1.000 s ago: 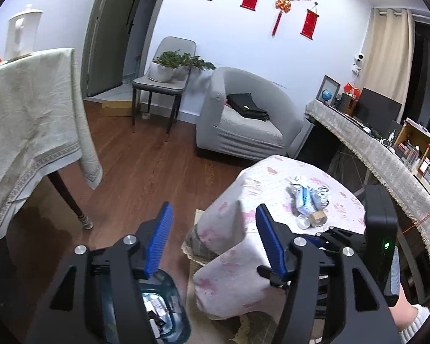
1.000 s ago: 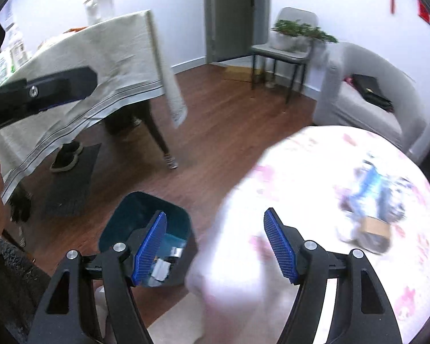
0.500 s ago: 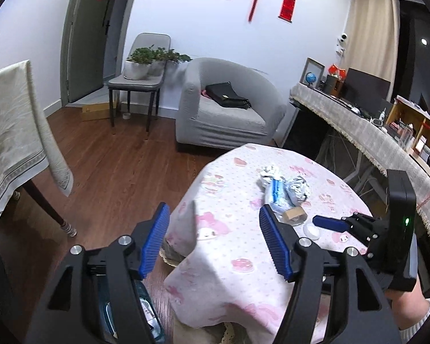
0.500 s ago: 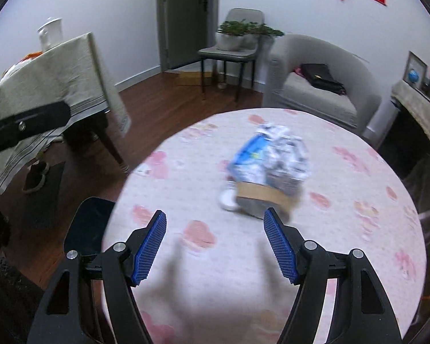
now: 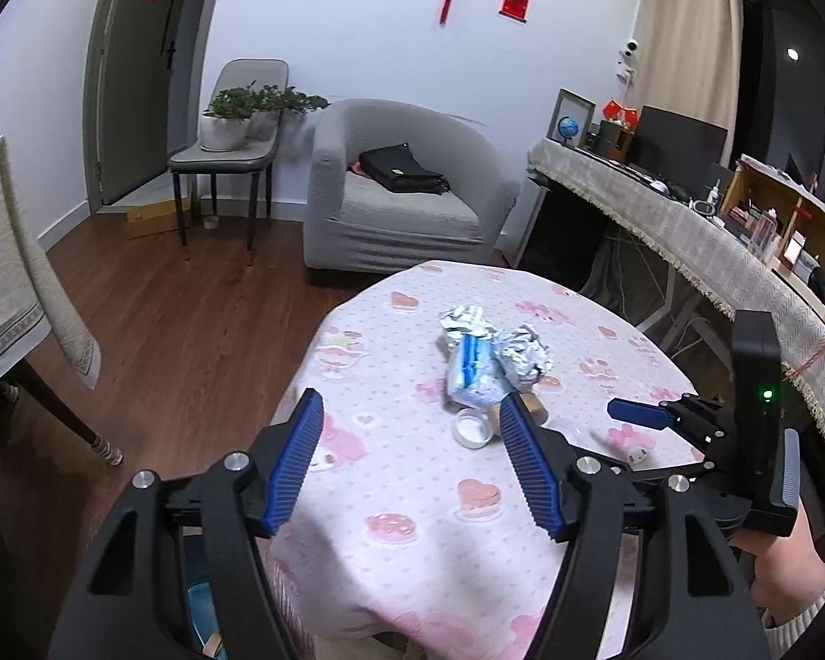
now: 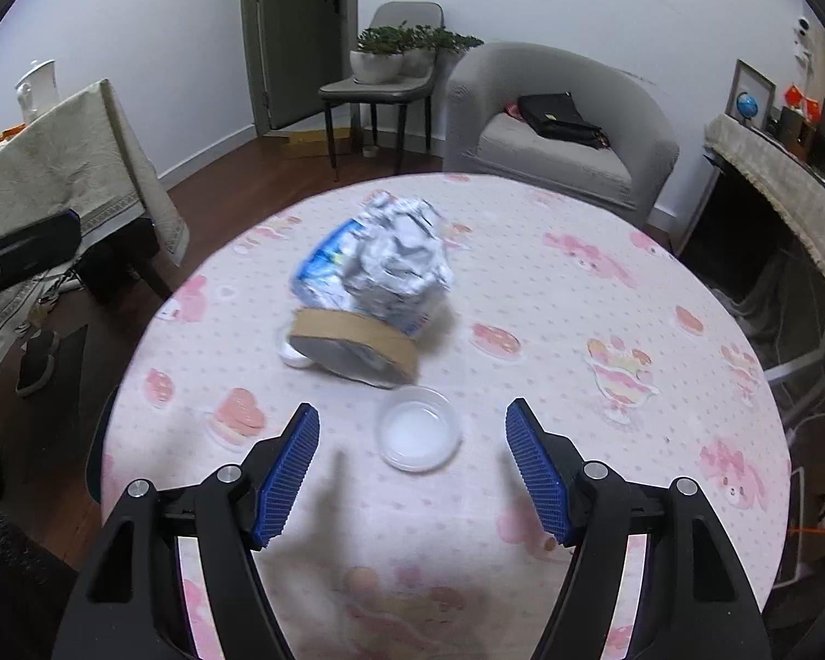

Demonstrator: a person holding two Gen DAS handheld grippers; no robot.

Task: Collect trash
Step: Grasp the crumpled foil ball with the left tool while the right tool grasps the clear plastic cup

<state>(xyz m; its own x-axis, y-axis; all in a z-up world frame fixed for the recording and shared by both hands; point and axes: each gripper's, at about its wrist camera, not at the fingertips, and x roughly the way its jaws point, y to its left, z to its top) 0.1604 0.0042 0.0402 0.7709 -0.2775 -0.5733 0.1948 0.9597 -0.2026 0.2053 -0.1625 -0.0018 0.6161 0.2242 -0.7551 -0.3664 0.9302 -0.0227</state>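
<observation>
A trash pile lies on the round table with the pink cloth (image 6: 577,330): a crumpled foil ball (image 6: 399,258), a blue and white wrapper (image 6: 324,261), a brown tape roll (image 6: 357,341) and a white lid (image 6: 291,352) behind it. A second clear lid (image 6: 419,429) lies alone, just ahead of my right gripper (image 6: 411,407), which is open and empty above the cloth. My left gripper (image 5: 411,399) hovers open over the table's near edge, short of the same pile (image 5: 484,368). It holds nothing. The right gripper's blue finger (image 5: 635,412) shows at the right.
A teal bin (image 5: 201,602) peeks out below the table's near-left edge. A grey armchair (image 5: 401,203) with a black bag, a chair with plants (image 5: 231,132), a cloth-covered table (image 6: 66,165) at left and a long covered desk (image 5: 687,231) at right ring the wooden floor.
Both grippers have swung from over the teal bin to the round table. The trash pile now sits closer and larger ahead of them. The left jaws stand slightly wider.
</observation>
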